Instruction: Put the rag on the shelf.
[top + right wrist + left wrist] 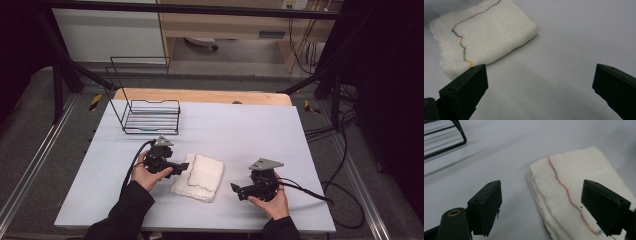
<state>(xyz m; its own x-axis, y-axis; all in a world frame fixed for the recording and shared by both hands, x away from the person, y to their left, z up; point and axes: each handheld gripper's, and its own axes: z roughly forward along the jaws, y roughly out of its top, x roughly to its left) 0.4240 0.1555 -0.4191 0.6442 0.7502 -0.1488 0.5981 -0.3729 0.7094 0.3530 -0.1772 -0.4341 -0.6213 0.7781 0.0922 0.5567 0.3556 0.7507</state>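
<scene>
- Folded white cloth [198, 177] lies flat on the pale table [240, 125]: soft, loosely woven, squarish, layered edges showing, with a wavy multicoloured stitched line across its top.
- Well beyond the cloth stands a black wire rack [150, 116], thin rods, open frame.
- Left gripper [183, 167] sits at the cloth's left edge, jaws level and pointing across it; in the left gripper view its pads are spread wide, nothing clamped, one jaw over the cloth, the other over bare table.
- Right gripper [235, 189] hovers just right of the cloth, aimed at it, hand cupped underneath; jaws wide apart, holding nothing, cloth clear of them.
</scene>
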